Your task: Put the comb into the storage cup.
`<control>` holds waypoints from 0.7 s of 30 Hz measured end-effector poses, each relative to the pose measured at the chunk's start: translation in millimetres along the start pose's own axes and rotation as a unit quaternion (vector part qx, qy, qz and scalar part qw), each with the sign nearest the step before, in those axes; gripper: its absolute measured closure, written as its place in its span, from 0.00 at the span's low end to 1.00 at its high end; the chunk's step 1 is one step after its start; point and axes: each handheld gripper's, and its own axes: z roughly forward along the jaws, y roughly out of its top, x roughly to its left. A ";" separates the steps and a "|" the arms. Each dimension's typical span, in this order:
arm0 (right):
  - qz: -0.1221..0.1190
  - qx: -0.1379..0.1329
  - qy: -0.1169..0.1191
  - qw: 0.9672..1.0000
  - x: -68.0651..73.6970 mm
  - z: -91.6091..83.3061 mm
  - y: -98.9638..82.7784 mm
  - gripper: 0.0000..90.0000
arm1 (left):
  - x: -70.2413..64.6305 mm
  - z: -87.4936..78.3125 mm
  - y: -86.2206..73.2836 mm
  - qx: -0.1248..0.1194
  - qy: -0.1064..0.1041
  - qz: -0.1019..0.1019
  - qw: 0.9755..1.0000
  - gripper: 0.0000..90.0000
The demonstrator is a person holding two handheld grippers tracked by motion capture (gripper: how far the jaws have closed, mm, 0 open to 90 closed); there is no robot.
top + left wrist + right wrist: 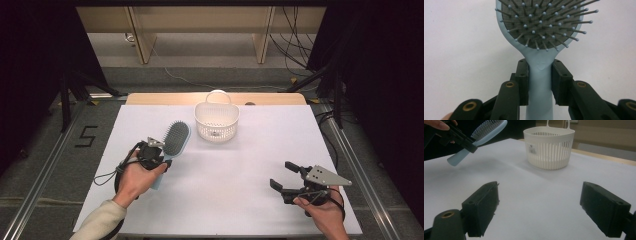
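Note:
A light blue hairbrush [175, 141] with a grey bristle pad is in my left gripper [159, 156], at the table's left. In the left gripper view both black pads press on the brush's handle [540, 82] just below the head. In the right gripper view the hairbrush [480, 135] hangs tilted above the white table, its handle end lowest. A white slotted basket [216, 121] with a loop handle stands at the back middle, appearing empty. My right gripper [281, 176] rests near the front right, jaws wide apart with nothing between them.
The white tabletop [235, 170] lies bare between the two grippers. A wooden strip [150, 98] runs along its far edge. Dark curtains, tripod legs and cables stand beyond the table's sides. A cable loop [106, 176] trails left of my left hand.

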 end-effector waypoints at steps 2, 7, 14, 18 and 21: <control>0.000 0.000 0.000 1.000 0.1 0.0 -0.1 0.18 | 0.0 0.0 0.0 -0.007 -0.001 0.002 1.000 0.78; 0.000 0.000 -0.001 1.000 0.2 0.1 -0.1 0.18 | 0.1 0.6 -0.1 -0.016 0.001 0.009 1.000 0.78; 0.000 -0.001 -0.001 1.000 0.1 0.3 -0.1 0.18 | -0.1 -0.8 1.8 -0.039 0.003 0.006 0.999 0.78; -0.001 -0.001 -0.001 1.000 0.3 0.1 0.0 0.18 | -0.9 -0.9 3.1 -0.056 0.004 0.006 0.998 0.78; -0.001 -0.001 -0.001 1.000 0.4 0.1 -0.1 0.18 | -1.1 -1.3 4.2 -0.065 0.003 0.005 0.998 0.78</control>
